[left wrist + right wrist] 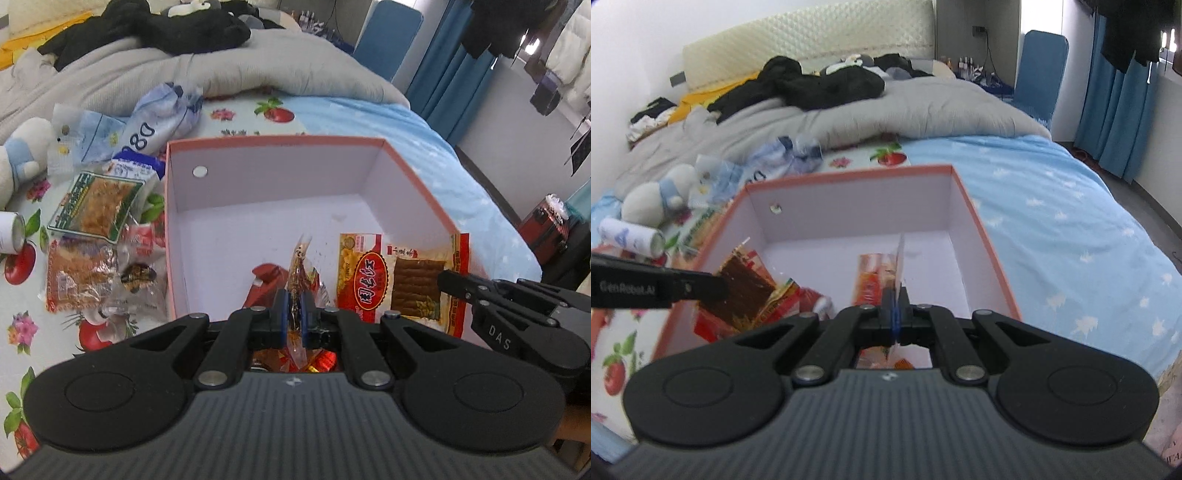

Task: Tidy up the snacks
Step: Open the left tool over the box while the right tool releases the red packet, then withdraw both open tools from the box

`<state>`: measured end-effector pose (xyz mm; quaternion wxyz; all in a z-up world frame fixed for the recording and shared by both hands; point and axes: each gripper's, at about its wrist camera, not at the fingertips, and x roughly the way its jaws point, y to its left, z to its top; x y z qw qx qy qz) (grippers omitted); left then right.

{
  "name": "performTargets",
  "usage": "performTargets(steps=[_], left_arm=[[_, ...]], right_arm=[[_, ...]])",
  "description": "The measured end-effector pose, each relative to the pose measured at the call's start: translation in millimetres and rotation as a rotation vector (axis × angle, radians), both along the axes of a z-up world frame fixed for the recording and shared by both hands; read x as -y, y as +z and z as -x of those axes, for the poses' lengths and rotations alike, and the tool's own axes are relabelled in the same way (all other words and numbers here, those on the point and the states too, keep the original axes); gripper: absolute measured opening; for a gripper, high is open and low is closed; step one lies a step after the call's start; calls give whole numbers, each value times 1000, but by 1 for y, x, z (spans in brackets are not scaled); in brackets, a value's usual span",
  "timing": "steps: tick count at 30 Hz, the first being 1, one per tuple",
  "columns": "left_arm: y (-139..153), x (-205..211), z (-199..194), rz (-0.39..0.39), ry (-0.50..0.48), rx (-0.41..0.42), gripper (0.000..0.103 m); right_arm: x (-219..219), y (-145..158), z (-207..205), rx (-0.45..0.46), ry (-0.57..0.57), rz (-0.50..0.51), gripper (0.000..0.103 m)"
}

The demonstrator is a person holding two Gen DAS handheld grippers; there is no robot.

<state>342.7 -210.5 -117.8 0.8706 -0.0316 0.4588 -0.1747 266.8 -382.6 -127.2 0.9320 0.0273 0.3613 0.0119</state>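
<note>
A pink-rimmed box (417, 177) with white inside sits on the bed; it also shows in the right wrist view (982, 236). My left gripper (294, 306) is shut on a thin brown-and-clear snack packet (300, 266), held edge-on over the box's near side. My right gripper (894, 306) is shut on a red-and-yellow snack packet (875, 280), held edge-on over the box; the same packet (399, 284) shows flat in the left wrist view. A red snack (264, 284) lies inside the box. Several loose snack packets (96, 206) lie left of the box.
A grey duvet (258, 66) with black clothes (166, 26) lies beyond the box. A white plush toy (661, 199), a paper roll (631, 236) and crumpled plastic bags (162, 114) lie at the left. The bed's edge (1137, 221) drops off at the right.
</note>
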Motion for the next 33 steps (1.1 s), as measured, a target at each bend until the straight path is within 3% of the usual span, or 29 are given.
performTargets(steps=[4,7,9,10,11,22,33], left_arm=[[-3,0,-2,-11,5,-6,9],[0,-1,-3,-15,8,-8,22],[4,-4,-1,-19,24,9,47],[8,-7,0,-11,31,21,49],[11,-9,1,-4,30,28,49],[74,-41,37,37,38,185,49],[93,-89,73,80,85,236,49]], right_arm=[[0,-3,3,1,10,-10,7],[3,-2,1,-7,-1,-20,11],[5,1,2,-2,-4,-24,37],[5,3,3,5,-6,-25,52],[5,5,4,15,-7,-23,55],[-10,59,34,161,26,-59,54],[-51,86,65,261,96,-74,54]])
